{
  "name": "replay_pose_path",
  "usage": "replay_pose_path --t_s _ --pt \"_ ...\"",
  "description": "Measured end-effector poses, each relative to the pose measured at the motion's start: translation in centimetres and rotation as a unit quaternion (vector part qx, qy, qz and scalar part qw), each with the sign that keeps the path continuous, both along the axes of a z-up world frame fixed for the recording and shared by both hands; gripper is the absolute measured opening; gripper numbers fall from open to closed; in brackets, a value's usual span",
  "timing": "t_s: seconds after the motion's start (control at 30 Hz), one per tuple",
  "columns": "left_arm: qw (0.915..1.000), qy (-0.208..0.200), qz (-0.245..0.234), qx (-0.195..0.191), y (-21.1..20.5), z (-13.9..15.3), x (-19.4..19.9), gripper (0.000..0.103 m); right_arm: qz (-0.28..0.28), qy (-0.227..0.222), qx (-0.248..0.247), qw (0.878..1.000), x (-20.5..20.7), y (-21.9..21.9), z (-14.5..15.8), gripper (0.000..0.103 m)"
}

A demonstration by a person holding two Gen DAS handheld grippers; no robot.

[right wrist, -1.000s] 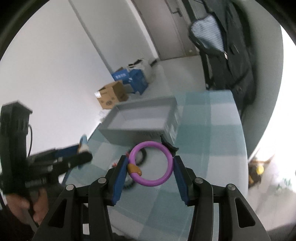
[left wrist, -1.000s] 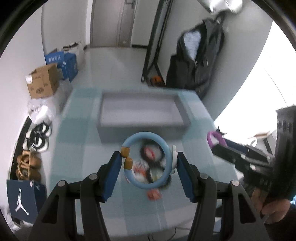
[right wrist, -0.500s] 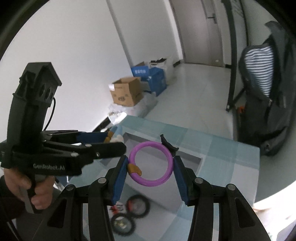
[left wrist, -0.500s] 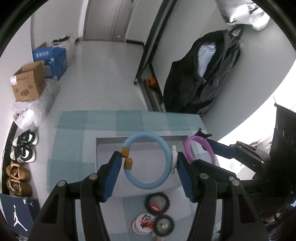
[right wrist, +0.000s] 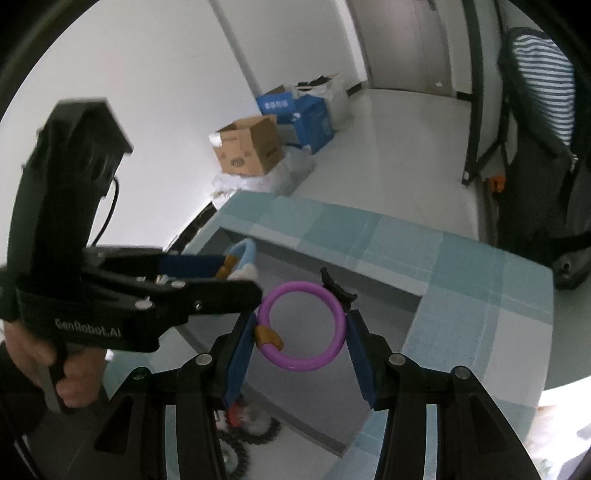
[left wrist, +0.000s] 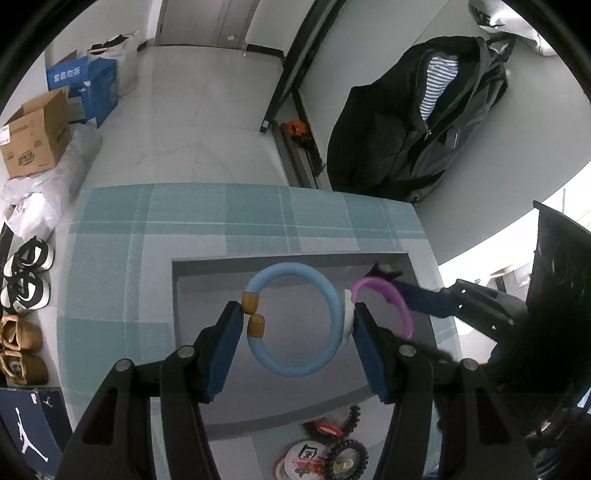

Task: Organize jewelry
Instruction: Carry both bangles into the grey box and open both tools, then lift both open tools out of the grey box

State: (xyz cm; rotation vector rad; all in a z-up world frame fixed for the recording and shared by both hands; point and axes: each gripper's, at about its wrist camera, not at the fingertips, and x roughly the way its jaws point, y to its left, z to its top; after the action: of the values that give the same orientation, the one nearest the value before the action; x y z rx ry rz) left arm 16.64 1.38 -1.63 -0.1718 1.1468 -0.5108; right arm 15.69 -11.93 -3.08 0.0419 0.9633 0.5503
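Two bracelets held over the tray

Your left gripper [left wrist: 299, 325] clamps the blue bracelet [left wrist: 295, 319] between its pads. Your right gripper [right wrist: 301, 328] pinches the purple bracelet [right wrist: 301, 325] likewise. Both rings hang above the grey tray [left wrist: 192, 280], beyond the hair ties [left wrist: 332, 443] below your jaws.

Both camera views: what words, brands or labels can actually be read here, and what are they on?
"GenRobot.AI": side of the left tool, right wrist view.
Jumpman logo, no words: navy bag on the floor.
Partial "IKE" lettering: white bag, upper right.
White characters on the blue box: too blurred to read.
Print on the cardboard box: too small.
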Motion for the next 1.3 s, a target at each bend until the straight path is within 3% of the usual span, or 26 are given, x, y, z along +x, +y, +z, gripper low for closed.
replay_pose_path --t_s 0.23,0.43,0.47,0.57,0.63,0.7,0.77,1.07,1.2,1.3 --pt "0.9999 0.007 0.003 -0.010 -0.2 -0.7 0.9 0.055 -0.014 0.008 -0.011 1.000 1.0 -0.1 -0.7 0.048" --pt "0.9970 0.036 0.008 -0.068 0.8 -0.9 1.6 0.055 -0.016 -0.008 -0.014 1.000 0.7 -0.2 -0.1 0.050" --pt "0.9962 0.041 0.007 -0.077 0.8 -0.9 1.7 0.056 -0.014 -0.010 -0.013 1.000 0.7 -0.1 0.0 0.053" --pt "0.9936 0.042 0.004 -0.105 1.2 -0.3 1.5 0.056 -0.010 -0.021 -0.014 1.000 0.4 -0.2 0.3 0.074" --pt "0.9939 0.024 0.008 -0.107 1.5 0.6 1.1 0.060 -0.013 -0.037 -0.010 0.999 0.1 -0.4 0.8 0.075" --pt "0.9939 0.011 0.011 -0.109 1.7 1.3 0.8 0.077 -0.017 -0.044 -0.010 0.999 -0.3 -0.6 1.3 0.075" --pt "0.9939 0.000 0.017 -0.109 2.0 1.9 0.3 0.078 -0.021 -0.049 -0.013 0.998 -0.8 -0.8 1.5 0.077" --pt "0.9956 -0.076 0.053 -0.015 2.1 3.3 -3.5 0.078 -0.040 -0.085 0.003 0.996 -4.7 -1.9 3.0 0.084" --pt "0.9893 -0.120 0.073 0.040 1.8 4.0 -5.8 0.078 -0.045 -0.099 0.015 0.994 -6.5 -2.5 3.9 0.088" --pt "0.9836 -0.140 0.088 0.073 1.7 4.1 -7.1 0.078 -0.058 -0.112 0.016 0.992 -7.8 -2.8 4.4 0.099"
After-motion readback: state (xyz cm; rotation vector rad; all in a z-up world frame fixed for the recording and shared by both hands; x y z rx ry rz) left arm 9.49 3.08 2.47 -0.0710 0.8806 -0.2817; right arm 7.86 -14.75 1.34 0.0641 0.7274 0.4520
